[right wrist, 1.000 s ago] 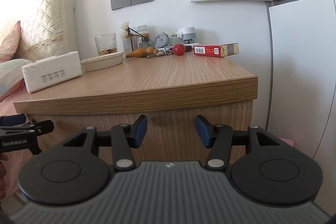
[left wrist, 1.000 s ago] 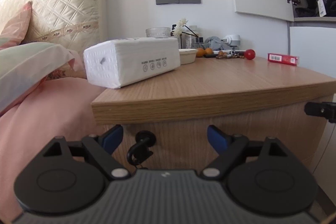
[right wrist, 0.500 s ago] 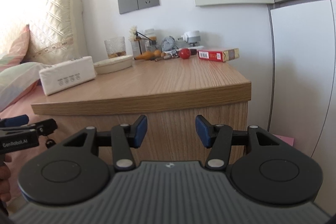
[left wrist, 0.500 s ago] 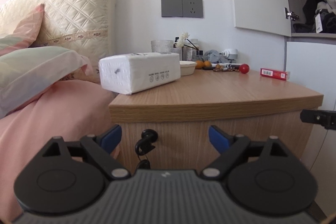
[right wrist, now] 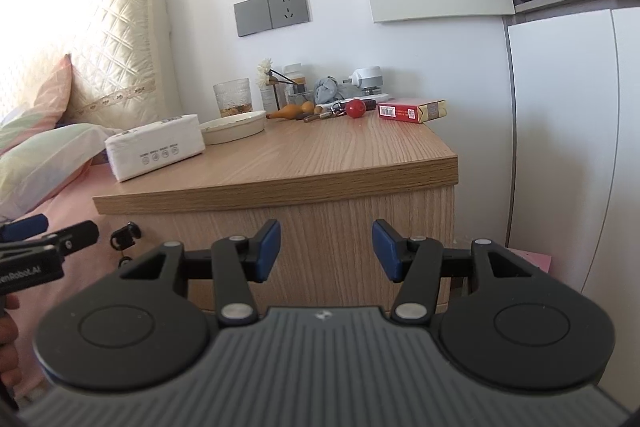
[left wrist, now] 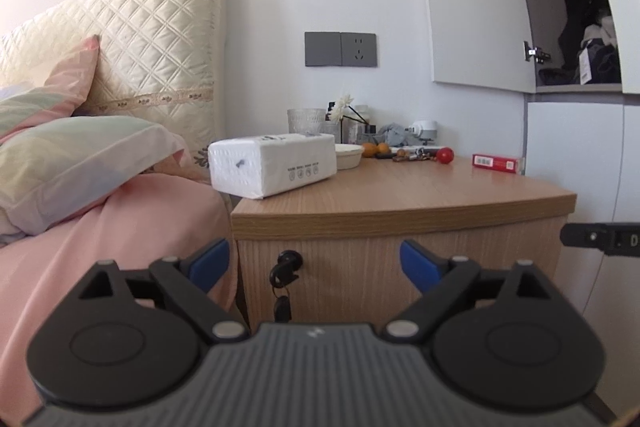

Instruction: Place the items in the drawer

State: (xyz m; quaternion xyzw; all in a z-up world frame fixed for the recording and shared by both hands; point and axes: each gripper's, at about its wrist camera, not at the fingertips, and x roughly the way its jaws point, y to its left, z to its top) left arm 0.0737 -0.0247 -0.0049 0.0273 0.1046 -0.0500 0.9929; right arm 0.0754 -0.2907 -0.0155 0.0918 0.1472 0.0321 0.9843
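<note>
A wooden nightstand [left wrist: 400, 195] [right wrist: 320, 155] stands beside the bed; its drawer front [left wrist: 360, 275] [right wrist: 332, 239] is shut, with a black key [left wrist: 285, 265] [right wrist: 125, 233] in the lock at its left. On top lie a white tissue pack [left wrist: 276, 163] [right wrist: 154, 151], a cream dish [right wrist: 234, 126], a red ball [left wrist: 445, 155] [right wrist: 355, 107] and a red box [left wrist: 496, 162] [right wrist: 412, 110]. My left gripper [left wrist: 314, 263] is open and empty, facing the drawer front. My right gripper [right wrist: 325, 250] is open and empty, further right.
A glass [right wrist: 233, 99], small bottles, flowers and keys stand at the back by the wall. A bed with pink cover [left wrist: 100, 235] and pillows lies at the left. A white wardrobe [right wrist: 568, 131] stands at the right, its upper door open.
Both grippers have drawn back and risen from the nightstand, so more of its top and front shows. Both stay open and empty.
</note>
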